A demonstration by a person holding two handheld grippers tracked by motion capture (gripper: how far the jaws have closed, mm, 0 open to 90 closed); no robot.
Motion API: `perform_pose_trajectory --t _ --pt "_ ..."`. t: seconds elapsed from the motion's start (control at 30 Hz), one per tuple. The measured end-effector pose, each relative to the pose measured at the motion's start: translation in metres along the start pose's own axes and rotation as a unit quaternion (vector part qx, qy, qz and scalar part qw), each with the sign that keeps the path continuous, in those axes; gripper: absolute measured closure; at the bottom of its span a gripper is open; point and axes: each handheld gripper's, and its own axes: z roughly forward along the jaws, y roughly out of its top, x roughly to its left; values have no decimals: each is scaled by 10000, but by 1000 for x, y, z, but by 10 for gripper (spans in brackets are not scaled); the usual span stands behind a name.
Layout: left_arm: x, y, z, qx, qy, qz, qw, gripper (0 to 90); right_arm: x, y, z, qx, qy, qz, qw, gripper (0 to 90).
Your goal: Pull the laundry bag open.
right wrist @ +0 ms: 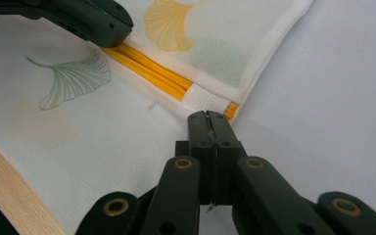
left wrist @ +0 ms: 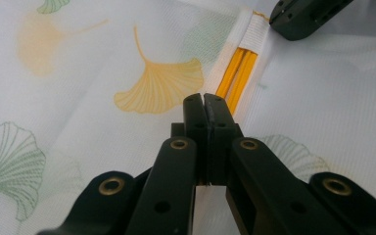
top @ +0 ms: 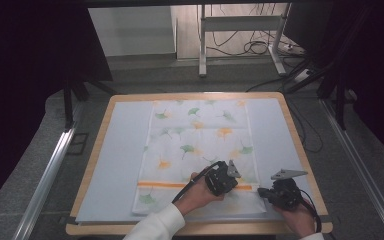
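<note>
A white mesh cloth (top: 200, 140) printed with green and orange ginkgo leaves lies flat on the table. An orange zipper stripe (top: 170, 184) crosses it near the front edge. My left gripper (top: 231, 185) rests low over the right part of that stripe. In the left gripper view its jaws (left wrist: 204, 99) are shut, tips on the white band beside the orange zipper (left wrist: 235, 78). My right gripper (top: 261, 191) sits at the cloth's front right corner. In the right gripper view its jaws (right wrist: 208, 116) are shut, just short of the zipper's end (right wrist: 210, 100). Nothing visible is pinched in either.
A pale blue mat (top: 120, 165) covers the wooden table (top: 94, 155); bare mat lies left and right of the cloth. The opposite gripper shows close ahead in each gripper view (left wrist: 303, 17) (right wrist: 88, 19). Metal rails, a stand and cables are on the floor beyond.
</note>
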Motion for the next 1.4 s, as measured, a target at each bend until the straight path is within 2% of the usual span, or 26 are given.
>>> perform_pose_trajectory --t 1.2,1.4 --pt "12 -27 -20 -109 98 -173 9997 900 0 0 0 5 5 7 10000 897" --pt "12 -29 -21 -74 140 -137 9998 900 0 0 0 6 7 11 10000 897"
